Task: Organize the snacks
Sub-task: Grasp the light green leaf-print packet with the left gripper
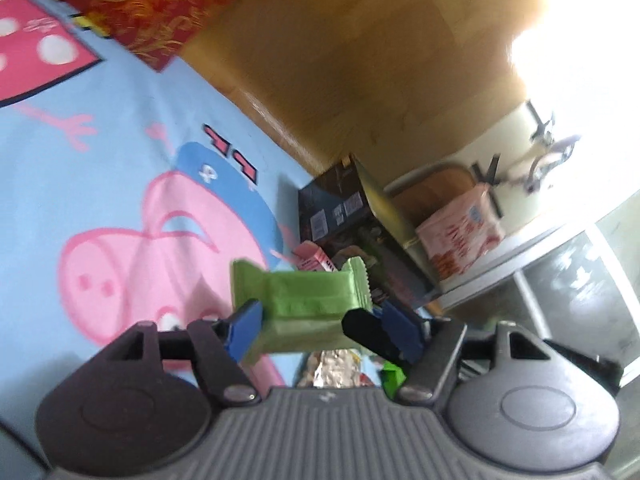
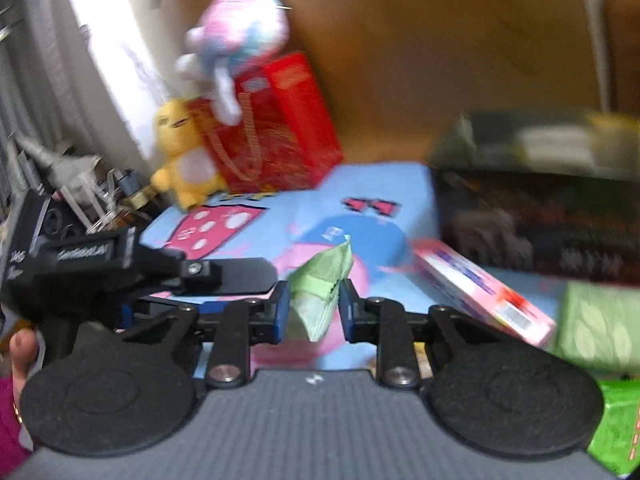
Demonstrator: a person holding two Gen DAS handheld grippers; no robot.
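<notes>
Green packet (image 1: 308,304) was mid-air over the bed (image 1: 80,200), between both grippers. Right gripper (image 2: 310,310) had its jaws narrow and pinching one packet end; left gripper (image 1: 316,330) jaws stood half-wide around the packet, contact unclear through blur. Step looked like a handover or carry toward the dark box (image 1: 352,216) beside the pink box (image 2: 484,292). Next: one firm grip, then placement. Both pointed slightly downward.

A snack packet (image 2: 320,296) is sitting between the right gripper's (image 2: 310,308) jaws, above the bedsheet (image 2: 360,184); a flat box (image 2: 480,292) is lying just right, a gift bag (image 2: 276,128) standing behind.
</notes>
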